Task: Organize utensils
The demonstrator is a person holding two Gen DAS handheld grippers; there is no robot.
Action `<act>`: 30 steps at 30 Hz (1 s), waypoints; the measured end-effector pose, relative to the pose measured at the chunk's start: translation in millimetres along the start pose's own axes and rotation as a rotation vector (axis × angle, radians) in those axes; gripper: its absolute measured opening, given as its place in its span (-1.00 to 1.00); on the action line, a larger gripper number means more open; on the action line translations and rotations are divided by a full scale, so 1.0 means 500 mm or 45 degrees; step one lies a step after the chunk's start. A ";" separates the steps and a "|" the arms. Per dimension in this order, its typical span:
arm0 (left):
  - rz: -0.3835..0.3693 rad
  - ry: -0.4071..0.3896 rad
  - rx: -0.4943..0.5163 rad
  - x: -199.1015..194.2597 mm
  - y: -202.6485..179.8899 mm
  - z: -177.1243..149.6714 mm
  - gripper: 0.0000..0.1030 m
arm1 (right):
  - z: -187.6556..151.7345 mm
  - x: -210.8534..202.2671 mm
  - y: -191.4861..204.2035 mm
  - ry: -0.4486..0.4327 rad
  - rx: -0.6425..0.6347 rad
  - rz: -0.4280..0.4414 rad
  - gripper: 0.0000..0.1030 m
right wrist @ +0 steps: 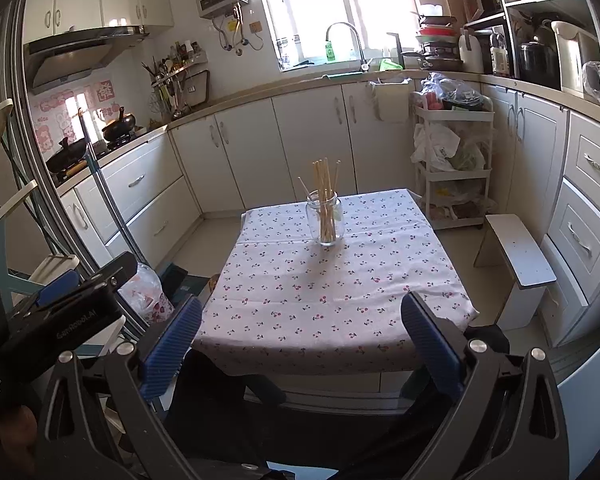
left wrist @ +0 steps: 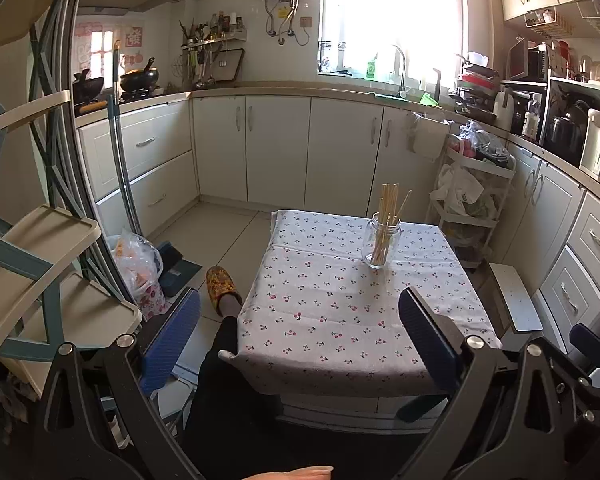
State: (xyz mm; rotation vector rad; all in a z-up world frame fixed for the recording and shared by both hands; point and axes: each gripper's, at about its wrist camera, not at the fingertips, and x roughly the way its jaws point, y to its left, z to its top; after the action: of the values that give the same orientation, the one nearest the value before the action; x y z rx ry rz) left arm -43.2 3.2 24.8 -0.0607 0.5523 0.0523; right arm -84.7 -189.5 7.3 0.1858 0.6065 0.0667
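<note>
A clear glass jar (left wrist: 381,242) stands upright on the far part of a small table with a cherry-print cloth (left wrist: 332,312). Several wooden chopsticks (left wrist: 389,212) stand in it. The right wrist view shows the same jar (right wrist: 326,222), chopsticks (right wrist: 325,188) and cloth (right wrist: 324,300). My left gripper (left wrist: 300,332) is open and empty, held back over the table's near edge. My right gripper (right wrist: 302,340) is open and empty, also at the near edge. The left gripper's body (right wrist: 72,304) shows at the left of the right wrist view.
White kitchen cabinets (left wrist: 276,148) run along the back and right. A white rolling cart (right wrist: 452,160) with bags stands right of the table, a white stool (right wrist: 518,256) nearer. A shelf rack (left wrist: 32,240) and a plastic bag (left wrist: 138,264) are at left. My leg and slipper (left wrist: 220,288) are beside the table.
</note>
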 end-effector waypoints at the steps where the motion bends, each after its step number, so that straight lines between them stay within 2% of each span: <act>1: 0.000 0.001 0.000 0.000 0.000 0.001 0.85 | 0.000 0.000 0.001 0.001 -0.002 0.000 0.86; 30: -0.007 -0.001 0.000 0.004 0.004 -0.007 0.85 | 0.005 -0.016 0.005 -0.019 -0.009 0.011 0.86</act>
State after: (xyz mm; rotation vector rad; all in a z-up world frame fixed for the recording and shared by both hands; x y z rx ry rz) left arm -43.6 5.1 20.6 -0.0624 0.5515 0.0470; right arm -89.8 -188.4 14.1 0.1815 0.5906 0.0758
